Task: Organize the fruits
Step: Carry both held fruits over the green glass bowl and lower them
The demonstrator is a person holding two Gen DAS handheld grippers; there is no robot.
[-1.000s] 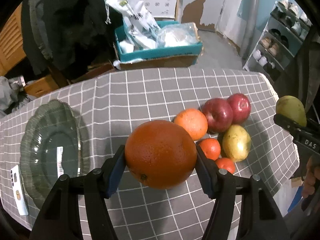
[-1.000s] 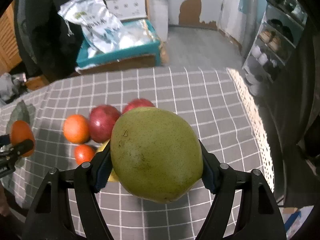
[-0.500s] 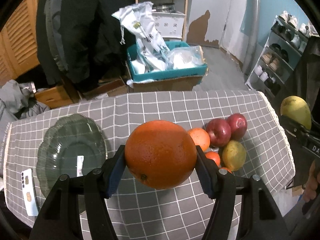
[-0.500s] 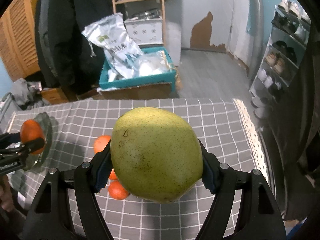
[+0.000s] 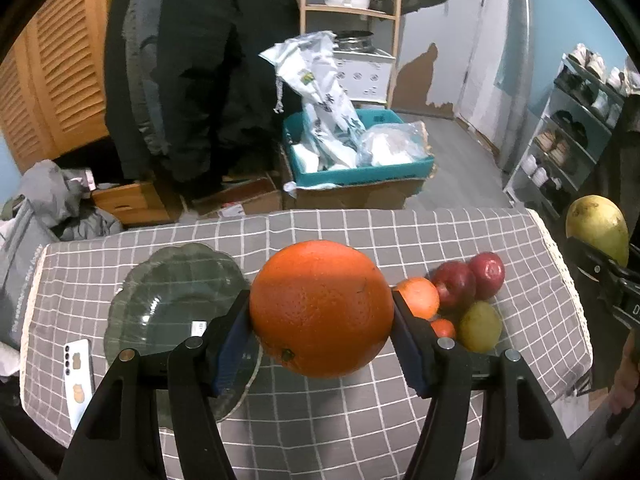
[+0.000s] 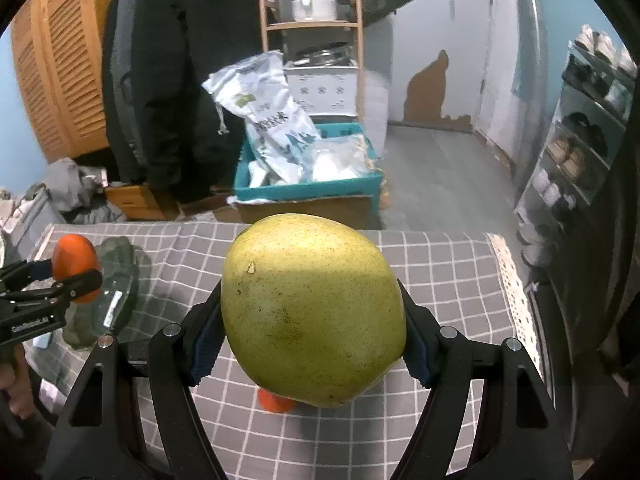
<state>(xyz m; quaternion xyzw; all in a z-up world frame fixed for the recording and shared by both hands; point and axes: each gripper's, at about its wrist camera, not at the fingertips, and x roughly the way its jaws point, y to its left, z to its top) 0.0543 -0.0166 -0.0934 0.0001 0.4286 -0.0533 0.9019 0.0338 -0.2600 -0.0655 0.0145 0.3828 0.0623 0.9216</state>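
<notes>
Left of the left gripper (image 5: 322,320), an empty glass plate (image 5: 132,304) is seen. A large orange (image 5: 322,308) is clenched there; a pear (image 6: 314,308) is grasped by the right gripper (image 6: 314,320). Five fruits (image 5: 460,300) remain unsorted between.

oranges (image 5: 322,308) 3 | apples (image 5: 454,284) 2 | pears (image 6: 314,310) 2 | plate (image 5: 168,296) 1 | phone (image 5: 78,380) 1

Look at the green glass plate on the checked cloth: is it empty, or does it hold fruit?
Empty. The green glass plate shows only bare glass and a small label; the loose fruit lies on the cloth to its right.
</notes>
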